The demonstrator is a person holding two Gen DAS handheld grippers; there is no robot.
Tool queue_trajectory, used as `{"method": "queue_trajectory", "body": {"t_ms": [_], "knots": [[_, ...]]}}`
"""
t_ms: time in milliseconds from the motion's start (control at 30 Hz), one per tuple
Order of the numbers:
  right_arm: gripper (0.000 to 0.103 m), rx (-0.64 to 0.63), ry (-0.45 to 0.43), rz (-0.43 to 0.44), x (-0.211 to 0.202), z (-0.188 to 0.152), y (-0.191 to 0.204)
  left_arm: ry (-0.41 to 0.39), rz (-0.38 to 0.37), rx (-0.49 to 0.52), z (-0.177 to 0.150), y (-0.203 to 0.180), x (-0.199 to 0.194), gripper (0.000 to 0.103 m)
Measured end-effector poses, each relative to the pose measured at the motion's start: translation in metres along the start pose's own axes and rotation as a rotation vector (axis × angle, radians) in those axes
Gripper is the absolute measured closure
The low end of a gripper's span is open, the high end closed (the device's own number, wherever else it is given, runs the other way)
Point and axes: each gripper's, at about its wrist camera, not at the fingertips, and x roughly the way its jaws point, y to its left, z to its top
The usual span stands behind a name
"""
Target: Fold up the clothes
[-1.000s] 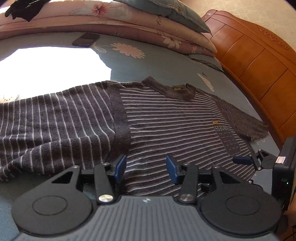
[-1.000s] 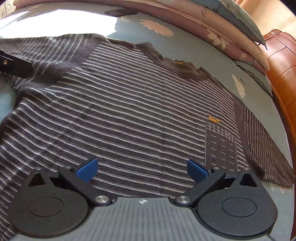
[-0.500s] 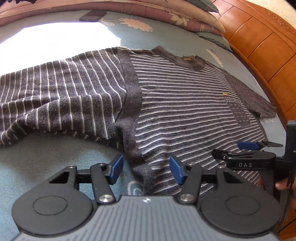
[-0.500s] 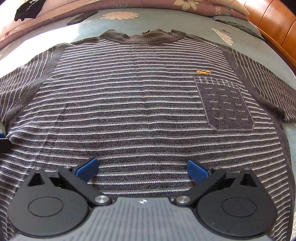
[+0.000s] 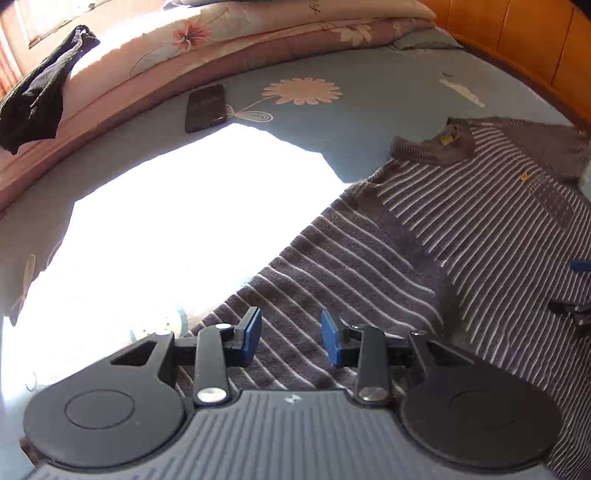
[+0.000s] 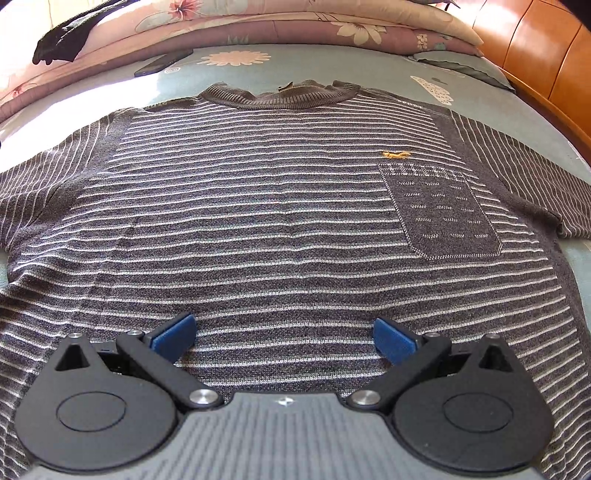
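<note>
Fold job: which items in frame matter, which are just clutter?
In play:
- striped sweater, spread flat on the bed
- left tongs, open over its sleeve
- right tongs, open wide over its lower front

Lying about:
- phone on the bedsheet
- black garment on the folded quilts
- wooden headboard

The left gripper [image 5: 291, 341], jaws parted, hovers over the sweater's sleeve [image 5: 332, 266].
</note>
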Motion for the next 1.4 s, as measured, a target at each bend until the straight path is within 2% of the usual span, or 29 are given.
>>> {"method": "queue_trajectory", "body": {"t_ms": [100, 200, 267, 333, 500, 633, 733, 800, 900, 1067, 1167, 1267, 1333, 1400], "knots": [[0.000, 0.003, -0.004, -0.004, 0.000, 0.000, 0.001, 0.091, -0.040, 0.175, 0.008, 0.016, 0.020, 0.070], [0.000, 0.021, 0.004, -0.028, -0.001, 0.001, 0.004, 0.139, -0.079, 0.269, 0.011, 0.029, 0.040, 0.070], [0.000, 0.055, 0.016, -0.060, -0.004, 0.003, 0.007, 0.175, -0.132, 0.329, 0.012, 0.035, 0.054, 0.070], [0.000, 0.090, 0.019, -0.090, -0.008, 0.005, 0.012, 0.201, -0.170, 0.377, 0.013, 0.042, 0.067, 0.075], [0.000, 0.174, 0.019, -0.137, -0.019, 0.012, 0.027, 0.222, -0.265, 0.384, 0.022, 0.060, 0.091, 0.075], [0.000, 0.238, 0.030, -0.129, -0.023, 0.017, 0.039, 0.271, -0.347, 0.381, 0.029, 0.064, 0.099, 0.079], [0.000, 0.244, 0.022, -0.128, -0.026, 0.022, 0.049, 0.304, -0.401, 0.382, 0.033, 0.065, 0.104, 0.092], [0.000, 0.242, 0.019, -0.123, -0.026, 0.028, 0.053, 0.295, -0.384, 0.414, 0.031, 0.058, 0.100, 0.099], [0.000, 0.241, 0.014, -0.127, -0.025, 0.036, 0.055, 0.255, -0.333, 0.455, 0.026, 0.047, 0.089, 0.103], [0.000, 0.244, -0.005, -0.136, -0.024, 0.046, 0.056, 0.158, -0.239, 0.430, 0.031, 0.046, 0.074, 0.103], [0.000, 0.236, -0.009, -0.131, -0.022, 0.050, 0.059, 0.146, -0.196, 0.392, 0.034, 0.052, 0.080, 0.103], [0.000, 0.218, -0.003, -0.116, -0.019, 0.053, 0.067, 0.170, -0.190, 0.380, 0.026, 0.059, 0.088, 0.102], [0.000, 0.202, -0.001, -0.107, -0.018, 0.054, 0.072, 0.151, -0.183, 0.393, 0.020, 0.057, 0.087, 0.101], [0.000, 0.181, -0.005, -0.100, -0.018, 0.056, 0.077, 0.140, -0.195, 0.369, 0.019, 0.062, 0.083, 0.093]]}}
